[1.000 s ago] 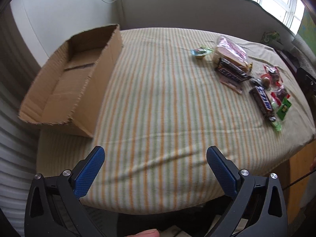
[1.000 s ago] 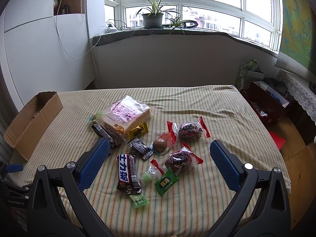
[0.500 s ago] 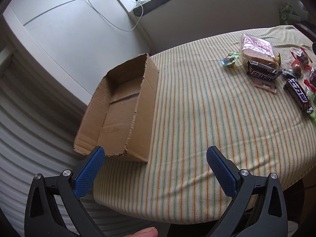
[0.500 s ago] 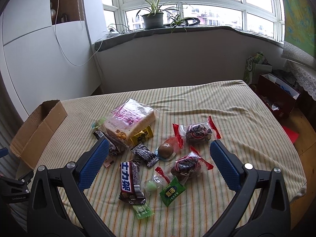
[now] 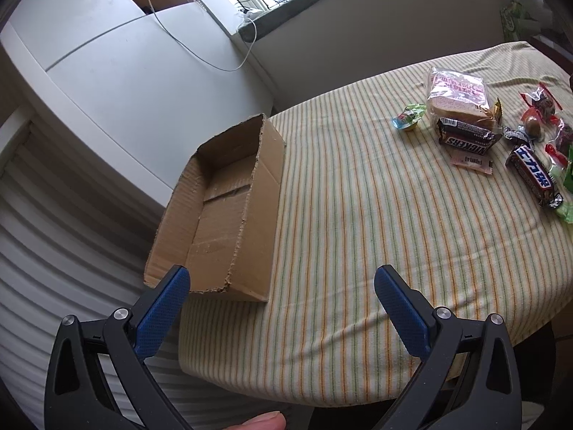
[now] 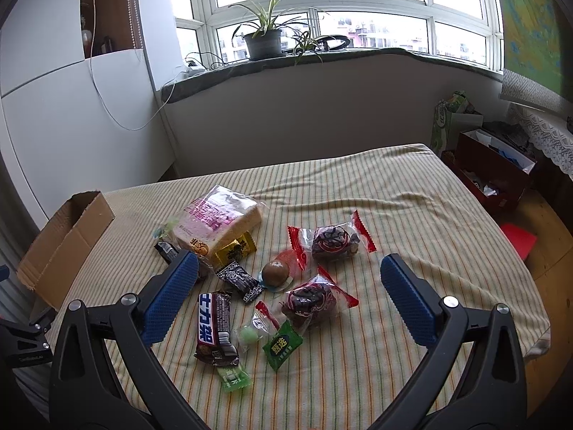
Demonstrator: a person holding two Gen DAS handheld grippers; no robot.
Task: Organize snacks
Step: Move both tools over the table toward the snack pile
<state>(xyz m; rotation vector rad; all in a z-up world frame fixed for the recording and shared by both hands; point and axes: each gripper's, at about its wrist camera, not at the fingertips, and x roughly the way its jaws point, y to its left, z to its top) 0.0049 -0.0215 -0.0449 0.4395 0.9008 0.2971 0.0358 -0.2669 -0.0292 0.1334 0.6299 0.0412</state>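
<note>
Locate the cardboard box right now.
The cardboard box lies open and empty at the table's left edge, just ahead of the left gripper. In the right wrist view it is far left, apart from the bread bag.

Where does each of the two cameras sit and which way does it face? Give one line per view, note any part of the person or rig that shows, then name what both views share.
Left wrist: sits on the left gripper, facing the cardboard box at the table edge; its open blue fingers and a fingertip show.
Right wrist: sits on the right gripper, facing the window over the snack pile; its open fingers show.
Shared: the box, bread bag, striped cloth.
</note>
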